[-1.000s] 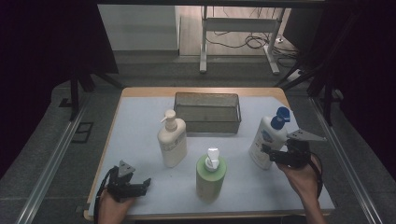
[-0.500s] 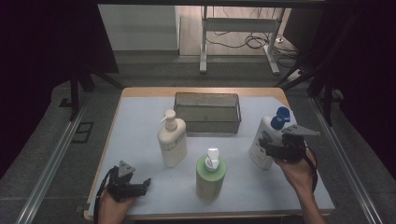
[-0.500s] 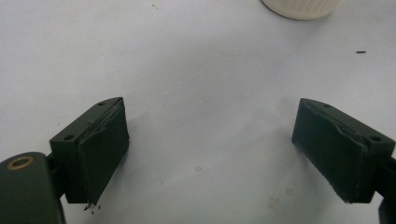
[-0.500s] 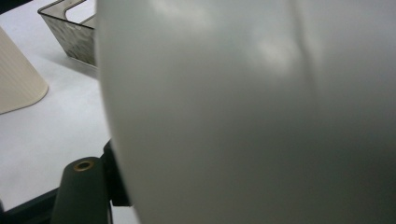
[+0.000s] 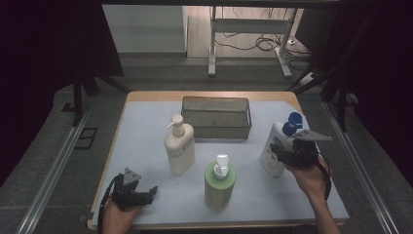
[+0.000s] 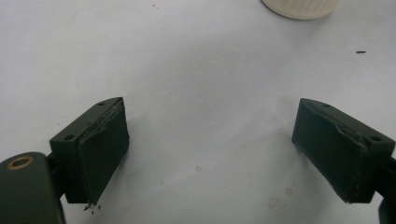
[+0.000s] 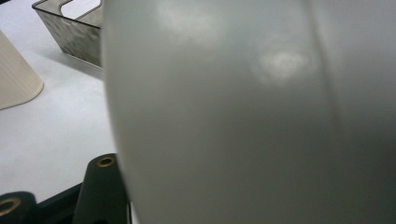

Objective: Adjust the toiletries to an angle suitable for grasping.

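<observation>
1. Right gripper [image 5: 285, 155] is now against the side of the tall white plastic bottle with blue cap [image 5: 278, 146], which stands at the right of the pale blue surface [image 5: 146, 131]; a second ago it was just beside the bottle.
2. Its jaws have just been closing, with the bottle body between them. The right gripper view has the bottle wall pressed close; I cannot tell if the pads bear on it yet.
3. Judgement: a grasp is forming, and a lift is likely next, perhaps toward the dark mesh basket [image 5: 216, 117].
4. Left gripper [image 5: 146, 194] rests at the near left corner, jaws released, nothing between them.
5. Cream pump bottle [image 5: 179, 148] and green pump bottle [image 5: 219, 183] stand untouched.
</observation>
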The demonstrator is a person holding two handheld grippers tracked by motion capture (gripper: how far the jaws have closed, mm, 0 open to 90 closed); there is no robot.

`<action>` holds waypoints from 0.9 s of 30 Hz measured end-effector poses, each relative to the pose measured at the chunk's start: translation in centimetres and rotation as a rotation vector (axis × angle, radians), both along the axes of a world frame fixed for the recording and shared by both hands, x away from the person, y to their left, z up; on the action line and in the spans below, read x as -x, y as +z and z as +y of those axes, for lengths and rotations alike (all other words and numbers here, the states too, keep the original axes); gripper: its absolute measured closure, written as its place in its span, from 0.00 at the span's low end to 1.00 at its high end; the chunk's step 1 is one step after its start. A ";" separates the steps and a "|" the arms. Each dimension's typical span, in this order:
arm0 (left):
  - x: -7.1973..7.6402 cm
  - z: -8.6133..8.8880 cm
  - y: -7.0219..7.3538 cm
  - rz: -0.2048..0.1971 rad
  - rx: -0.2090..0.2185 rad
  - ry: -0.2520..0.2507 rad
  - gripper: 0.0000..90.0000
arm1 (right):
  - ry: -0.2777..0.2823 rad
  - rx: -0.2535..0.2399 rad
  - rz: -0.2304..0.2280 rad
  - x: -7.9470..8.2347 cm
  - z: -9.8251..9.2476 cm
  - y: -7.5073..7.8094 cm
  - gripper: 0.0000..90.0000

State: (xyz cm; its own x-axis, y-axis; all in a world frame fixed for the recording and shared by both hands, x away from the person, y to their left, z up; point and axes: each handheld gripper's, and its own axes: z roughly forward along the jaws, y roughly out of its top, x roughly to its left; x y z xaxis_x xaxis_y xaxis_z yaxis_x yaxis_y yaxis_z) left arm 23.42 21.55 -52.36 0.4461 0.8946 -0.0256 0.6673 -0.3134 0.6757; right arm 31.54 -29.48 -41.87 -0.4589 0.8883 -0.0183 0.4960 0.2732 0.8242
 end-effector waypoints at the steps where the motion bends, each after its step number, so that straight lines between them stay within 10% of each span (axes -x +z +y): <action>1: 0.0 0.0 0.0 0.000 0.000 0.000 0.12 | -0.003 -0.001 0.001 0.0 0.0 0.0 0.44; 27: 0.0 0.0 0.0 -0.001 -0.002 -0.002 0.12 | 0.071 -0.045 0.008 0.0 1.6 3.5 0.45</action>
